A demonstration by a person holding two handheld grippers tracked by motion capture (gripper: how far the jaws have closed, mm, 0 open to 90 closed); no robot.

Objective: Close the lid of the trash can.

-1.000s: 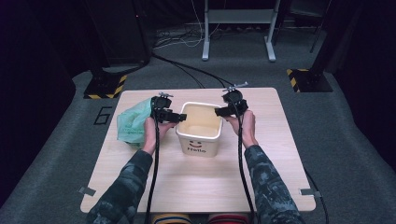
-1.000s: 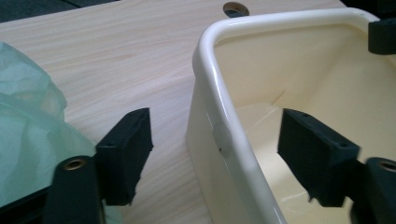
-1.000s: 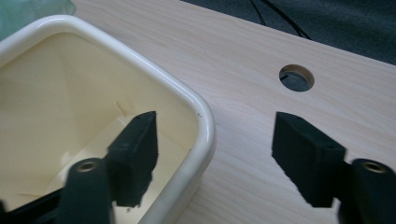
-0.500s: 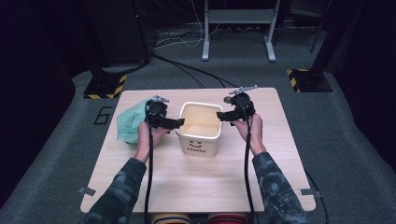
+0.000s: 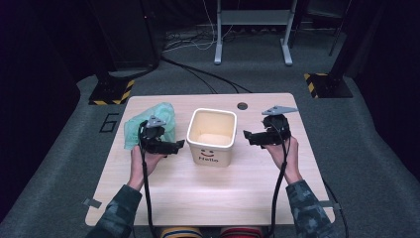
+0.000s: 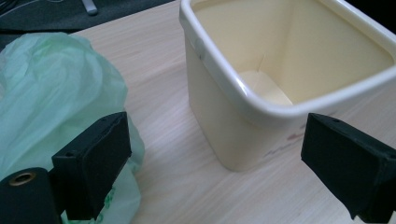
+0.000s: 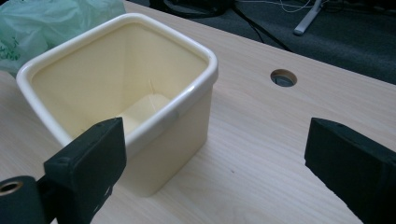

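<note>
Cream tub [image 5: 211, 144] upright, empty, green bag [image 5: 148, 124] beside

You have a cream bin [image 5: 211, 135] with a dark smiley print, a pale green bag [image 5: 148, 123], black grippers, camouflage sleeves [image 5: 118, 214].

A pale wooden tabletop [image 5: 237, 193] lies under the left gripper [image 5: 179, 145] and the right gripper [image 5: 246, 137]. A small round cable hole [image 5: 242, 105] sits just beyond the right gripper. Well beyond both grippers, black cables [image 5: 208, 74] cross the grey carpet towards a grey metal stand [image 5: 252, 17]. A black-and-yellow striped foot plate [image 5: 111, 91] lies far out beyond the left gripper.
</note>
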